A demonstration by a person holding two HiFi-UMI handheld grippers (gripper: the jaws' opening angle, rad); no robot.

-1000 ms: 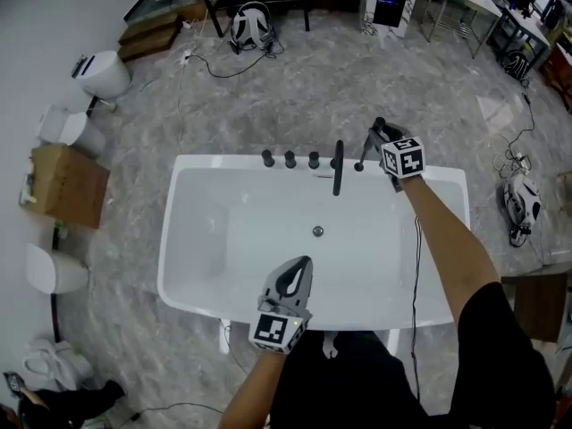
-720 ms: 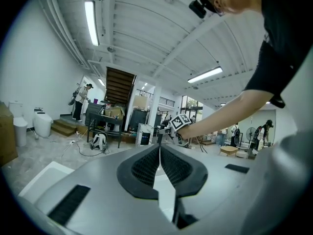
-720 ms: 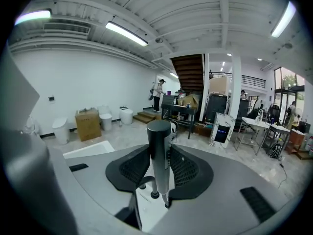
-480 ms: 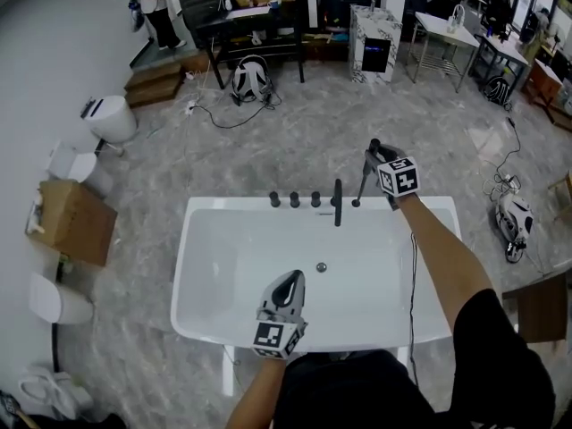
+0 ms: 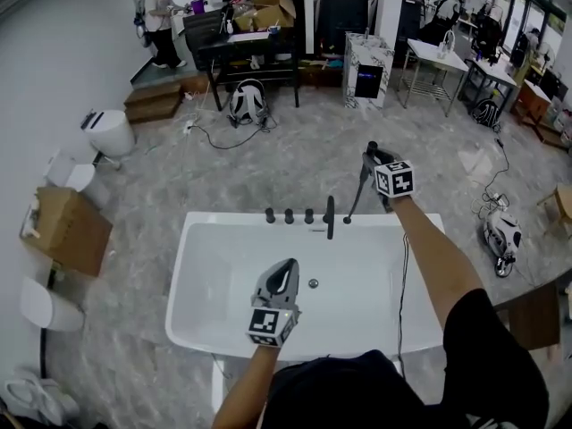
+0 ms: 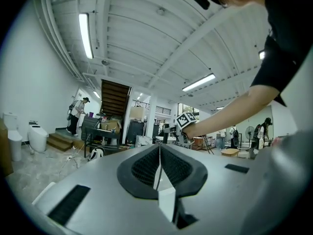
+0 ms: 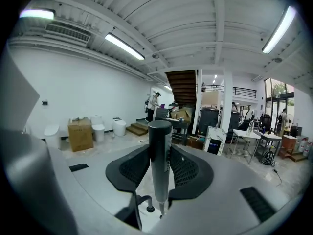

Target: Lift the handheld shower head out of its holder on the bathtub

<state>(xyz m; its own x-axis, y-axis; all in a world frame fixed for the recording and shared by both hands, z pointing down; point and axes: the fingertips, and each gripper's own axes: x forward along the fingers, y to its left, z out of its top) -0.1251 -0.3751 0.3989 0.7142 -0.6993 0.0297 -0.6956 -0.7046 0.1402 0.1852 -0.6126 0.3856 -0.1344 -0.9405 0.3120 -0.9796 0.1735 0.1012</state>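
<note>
**Right gripper [image 5: 370, 153] clamped on the handheld shower head [image 5: 373, 147], above the bathtub's far rim**

Right gripper [image 7: 160, 176]: jaws partly apart, both pads pressed on the dark, stick-shaped handheld shower head [image 7: 160, 146]. Wand upright between the pads, flat round top up, body tapering to a thin stem at the bottom. In the head view, held above the far right part of the bathtub [image 5: 181, 286] rim, with a thin dark line slanting from it down to the rim near the spout. Small black holder [image 7: 146, 209] just beside the stem's lower end; contact between them not clear.

Left gripper [image 5: 286, 272]: clenched, pads together, nothing between them, over the near side of the white tub. Same in the left gripper view [image 6: 159, 166], looking level across the room toward the right forearm and marker cube.

On the far rim: black spout [image 5: 330, 219] reaching over the basin, three black knobs [image 5: 289, 214] in a row to its left. Drain [image 5: 313, 283] in the tub floor.

Around the tub: grey marbled floor, a cardboard box [image 5: 61, 227] and a white toilet [image 5: 109, 132] at the left, a person [image 5: 162, 18] standing far back near a dark table.
</note>
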